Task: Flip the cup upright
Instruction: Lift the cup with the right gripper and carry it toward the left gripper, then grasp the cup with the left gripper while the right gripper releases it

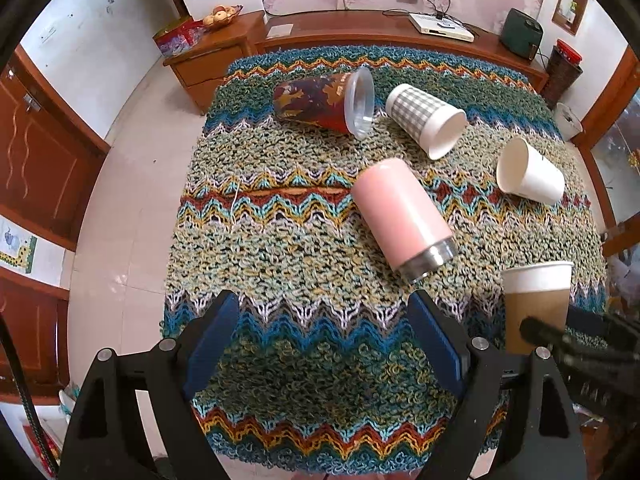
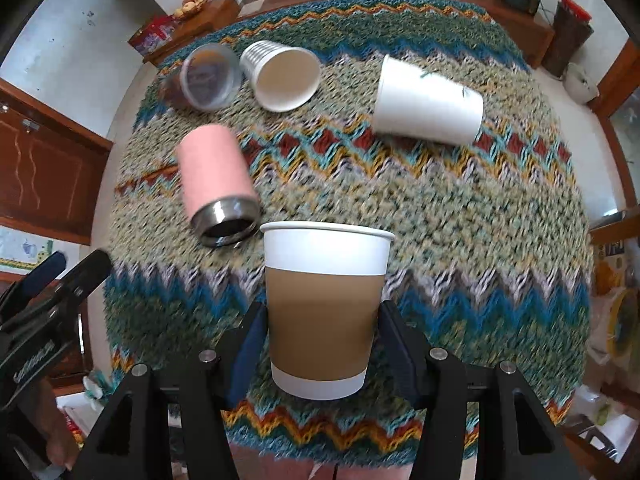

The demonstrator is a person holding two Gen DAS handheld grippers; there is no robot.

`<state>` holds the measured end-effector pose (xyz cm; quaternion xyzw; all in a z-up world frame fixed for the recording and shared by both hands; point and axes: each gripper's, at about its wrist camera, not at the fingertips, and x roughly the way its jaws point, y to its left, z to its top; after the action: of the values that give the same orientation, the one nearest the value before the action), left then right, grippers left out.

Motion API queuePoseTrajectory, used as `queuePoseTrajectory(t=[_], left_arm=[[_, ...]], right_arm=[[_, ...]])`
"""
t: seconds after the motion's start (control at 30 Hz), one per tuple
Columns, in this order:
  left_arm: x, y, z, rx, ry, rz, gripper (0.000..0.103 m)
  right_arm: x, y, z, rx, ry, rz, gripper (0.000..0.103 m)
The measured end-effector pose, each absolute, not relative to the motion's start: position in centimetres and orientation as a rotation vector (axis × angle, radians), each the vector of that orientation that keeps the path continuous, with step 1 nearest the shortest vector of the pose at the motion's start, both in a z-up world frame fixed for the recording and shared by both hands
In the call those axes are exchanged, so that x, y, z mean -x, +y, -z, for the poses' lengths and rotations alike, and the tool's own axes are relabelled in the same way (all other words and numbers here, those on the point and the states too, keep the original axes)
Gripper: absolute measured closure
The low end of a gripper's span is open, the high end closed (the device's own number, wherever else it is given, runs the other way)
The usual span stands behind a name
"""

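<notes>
My right gripper [image 2: 320,336] is shut on a brown-sleeved paper cup [image 2: 324,304], held upright, mouth up, over the near part of the knitted cloth [image 2: 460,216]. The cup also shows in the left wrist view [image 1: 536,304] at the right. My left gripper [image 1: 320,332] is open and empty above the near cloth. A pink steel tumbler [image 1: 402,220] lies on its side ahead of it, mouth toward me; it also shows in the right wrist view [image 2: 214,184].
Three more cups lie on their sides further back: a dark patterned plastic cup [image 1: 320,100], a checked paper cup [image 1: 426,118] and a white paper cup [image 1: 528,174]. A wooden cabinet [image 1: 360,34] stands behind the table. Floor lies to the left.
</notes>
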<state>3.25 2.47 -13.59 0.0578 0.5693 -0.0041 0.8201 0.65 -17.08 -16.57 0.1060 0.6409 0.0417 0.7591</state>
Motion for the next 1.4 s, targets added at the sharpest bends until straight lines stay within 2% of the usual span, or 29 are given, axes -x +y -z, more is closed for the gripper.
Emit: queuePoseTrajectory(t=[0.37,0.83,1.17,1.4], left_arm=[[0.2,2.8,15.0,-0.082,1.247,-0.096,0.015],[2.8,2.5,16.8,-0.055,1.286,-0.143,0.015],[3.1,3.1,16.8,-0.039,1.285,-0.153,0.015],[2.9,2.7,16.1,-0.03,1.273,-0.12,0.015]], right_arm=[[2.7,-16.1,17.0,-0.228,1.369,-0.165,0.045],[3.2,-14.5,20.9,-0.244,1.377,-0.176,0.045],[3.3,-13.5,21.3,-0.192,1.378,-0.207,0.038],[4.5,-13.8,20.3,-0.228,1.372,-0.244,0.037]])
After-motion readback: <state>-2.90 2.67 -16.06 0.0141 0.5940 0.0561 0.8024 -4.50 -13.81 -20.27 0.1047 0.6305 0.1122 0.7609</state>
